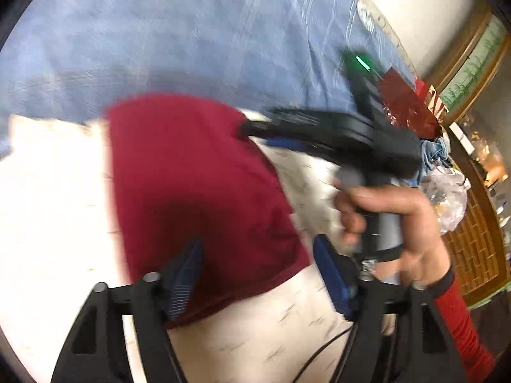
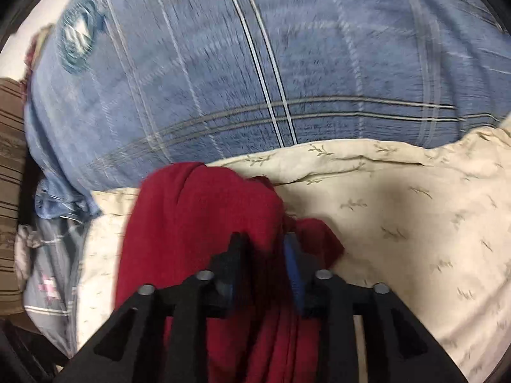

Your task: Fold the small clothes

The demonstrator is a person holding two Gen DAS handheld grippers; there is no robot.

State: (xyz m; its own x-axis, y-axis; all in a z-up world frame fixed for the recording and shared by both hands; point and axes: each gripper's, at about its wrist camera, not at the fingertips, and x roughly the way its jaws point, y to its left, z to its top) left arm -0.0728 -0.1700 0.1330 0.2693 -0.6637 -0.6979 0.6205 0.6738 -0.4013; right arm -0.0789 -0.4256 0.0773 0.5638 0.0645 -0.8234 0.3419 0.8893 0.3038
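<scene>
A dark red garment (image 1: pixel 194 185) lies on a cream sheet (image 1: pixel 48 207) with small leaf prints. My left gripper (image 1: pixel 258 265) is open just above the garment's near edge, its blue pads spread wide, holding nothing. My right gripper (image 1: pixel 252 126), held in a hand, reaches in from the right and touches the garment's far right corner. In the right wrist view the right gripper (image 2: pixel 265 249) has its jaws close together with red cloth (image 2: pixel 198 220) bunched between them.
A blue plaid blanket (image 2: pixel 223 63) covers the bed behind the sheet (image 2: pixel 399 207). A heap of denim and plastic bags (image 1: pixel 447 185) lies at the right edge, next to a wooden lattice frame (image 1: pixel 472 242). Brown striped fabric (image 2: pixel 9 166) sits at the left.
</scene>
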